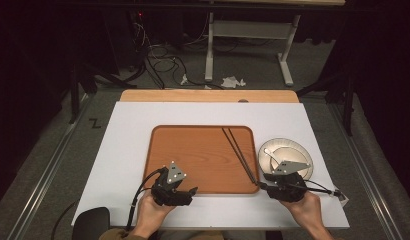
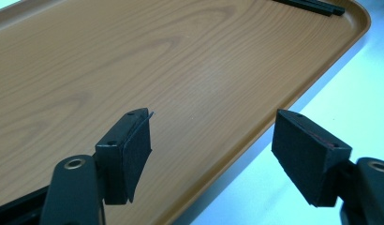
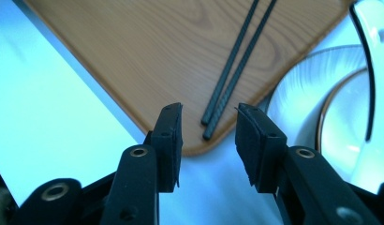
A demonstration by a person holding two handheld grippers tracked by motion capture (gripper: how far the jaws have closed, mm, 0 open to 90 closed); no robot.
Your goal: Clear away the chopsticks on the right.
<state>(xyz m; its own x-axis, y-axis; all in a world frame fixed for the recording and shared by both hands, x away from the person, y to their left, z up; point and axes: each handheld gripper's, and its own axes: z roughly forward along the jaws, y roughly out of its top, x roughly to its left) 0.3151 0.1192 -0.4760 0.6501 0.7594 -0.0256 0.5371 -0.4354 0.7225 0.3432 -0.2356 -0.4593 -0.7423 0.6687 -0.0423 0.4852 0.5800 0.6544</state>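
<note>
A pair of black chopsticks (image 1: 239,154) lies slantwise along the right side of a wooden tray (image 1: 193,150). My right gripper (image 1: 265,184) is at the tray's near right corner. In the right gripper view it (image 3: 209,115) is open, and the near ends of the chopsticks (image 3: 230,70) lie just ahead of the gap, not gripped. My left gripper (image 1: 190,191) hovers over the tray's near edge. Its jaws (image 2: 211,126) stand wide open above the bare tray (image 2: 157,61), with nothing between them. The chopsticks (image 2: 312,5) show far off at the top.
A white plate (image 1: 299,148) holding a bowl (image 1: 273,152) with a white spoon stands on the white table cover (image 1: 128,150), right of the tray and close to my right gripper. In the right gripper view the plate (image 3: 298,84) is at right.
</note>
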